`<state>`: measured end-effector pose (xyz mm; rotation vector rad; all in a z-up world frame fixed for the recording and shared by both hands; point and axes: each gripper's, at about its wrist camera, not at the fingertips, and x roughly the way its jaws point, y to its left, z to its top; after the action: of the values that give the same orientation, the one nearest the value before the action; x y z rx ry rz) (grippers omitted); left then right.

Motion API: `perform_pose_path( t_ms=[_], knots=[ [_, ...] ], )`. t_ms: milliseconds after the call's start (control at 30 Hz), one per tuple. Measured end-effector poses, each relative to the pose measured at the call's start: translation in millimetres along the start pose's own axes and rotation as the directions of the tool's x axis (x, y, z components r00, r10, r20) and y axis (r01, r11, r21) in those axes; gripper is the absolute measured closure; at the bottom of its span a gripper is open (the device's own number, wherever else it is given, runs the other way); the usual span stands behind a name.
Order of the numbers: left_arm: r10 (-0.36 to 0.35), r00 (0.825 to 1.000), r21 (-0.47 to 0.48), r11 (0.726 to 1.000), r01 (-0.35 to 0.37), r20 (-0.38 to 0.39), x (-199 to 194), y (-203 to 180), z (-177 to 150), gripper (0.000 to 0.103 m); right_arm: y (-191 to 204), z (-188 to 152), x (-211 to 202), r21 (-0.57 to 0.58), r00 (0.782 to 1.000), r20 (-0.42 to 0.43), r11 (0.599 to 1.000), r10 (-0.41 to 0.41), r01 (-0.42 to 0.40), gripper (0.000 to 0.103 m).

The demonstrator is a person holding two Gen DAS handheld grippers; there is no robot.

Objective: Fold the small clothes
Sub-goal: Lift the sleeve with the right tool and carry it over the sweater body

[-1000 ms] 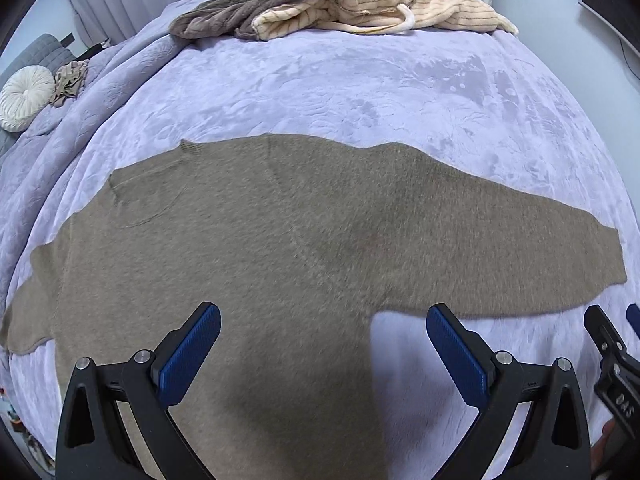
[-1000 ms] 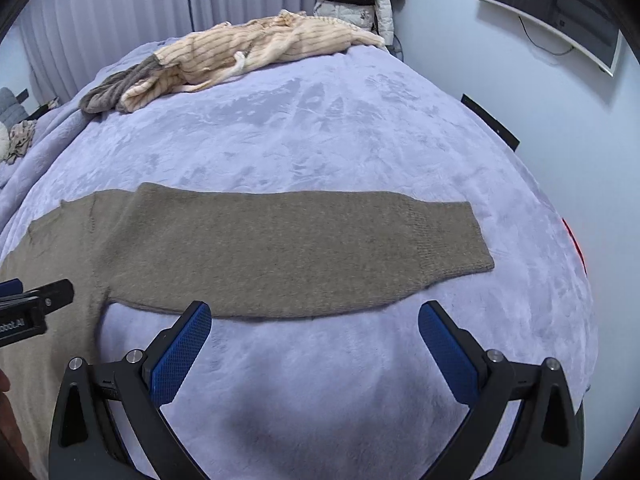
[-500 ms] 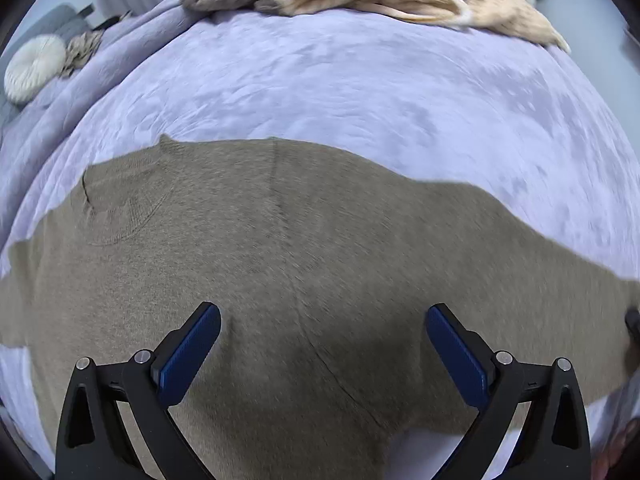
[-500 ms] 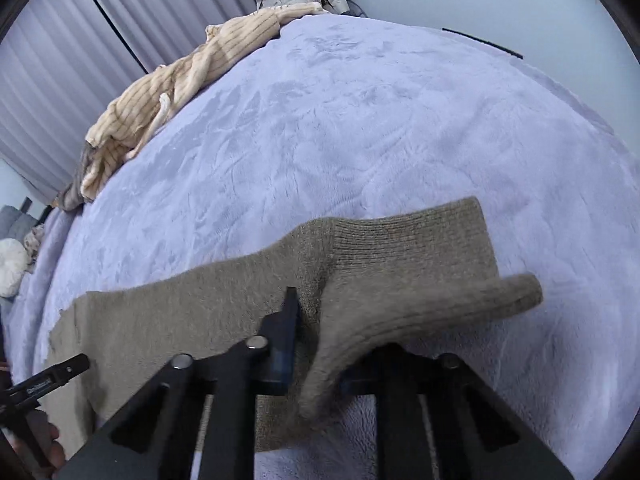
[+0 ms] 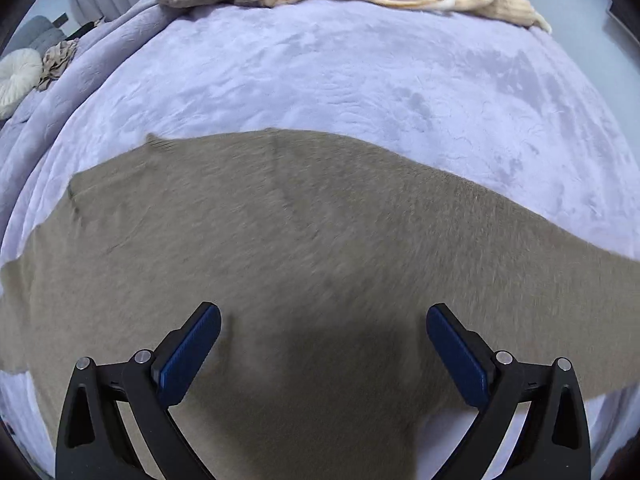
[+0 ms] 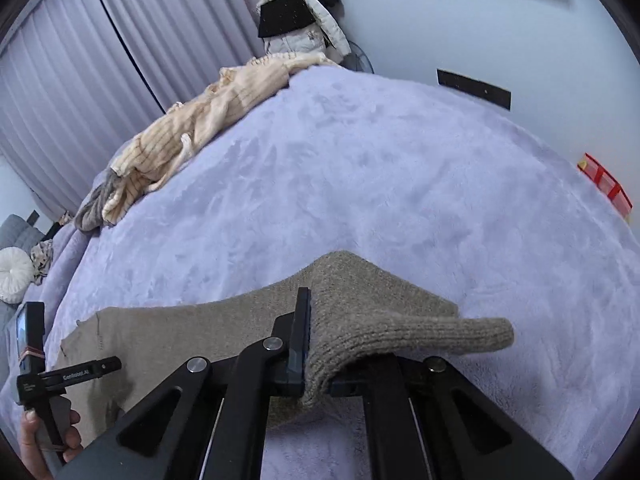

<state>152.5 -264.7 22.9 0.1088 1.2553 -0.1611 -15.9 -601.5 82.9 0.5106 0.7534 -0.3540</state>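
My right gripper (image 6: 316,360) pinches the ribbed cuff of the taupe knitted sweater (image 5: 320,240), whose sleeve runs leftward toward my spread, empty left gripper (image 5: 322,344) over its body.

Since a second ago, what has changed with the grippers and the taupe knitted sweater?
The right gripper shut on the ribbed cuff of the taupe knitted sweater and lifted it off the lilac plush bedspread. The left gripper, open as before, came down closer over the sweater's body. The cream striped garment stayed put.
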Motion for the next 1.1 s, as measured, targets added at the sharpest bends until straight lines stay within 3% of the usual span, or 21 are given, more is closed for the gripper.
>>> perform_pose_path(
  t_ms=[133,300,600,867,1100],
  knots=[
    [-0.011,1.000,-0.011,1.000,0.011,0.006,-17.7,36.3,-27.6,0.000,54.2,17.3,-40.1,-0.090,0.996,0.078,0.995,0.040,-0.033,0.098],
    [-0.018,1.000,-0.068,0.997,0.019,0.023,-41.8,96.0,-60.0,0.000,147.4,29.3,-69.0,-0.191,0.988,0.105,0.977,0.111,-0.089,0.098],
    [-0.028,0.999,-0.195,0.980,0.036,0.043,-60.1,204.7,-93.6,0.000,326.9,-11.3,-81.0,-0.400,0.980,0.110,0.910,0.164,-0.108,0.098],
    [-0.019,0.999,-0.275,0.961,0.032,0.050,-58.1,264.1,-124.0,0.000,394.7,-52.2,-66.7,-0.450,0.984,0.037,0.883,0.172,-0.137,0.098],
    [-0.048,0.998,-0.325,0.944,0.060,0.042,-53.1,291.8,-149.5,0.000,437.3,-73.9,-65.0,-0.471,0.981,-0.013,0.864,0.195,-0.178,0.098]
  ],
)
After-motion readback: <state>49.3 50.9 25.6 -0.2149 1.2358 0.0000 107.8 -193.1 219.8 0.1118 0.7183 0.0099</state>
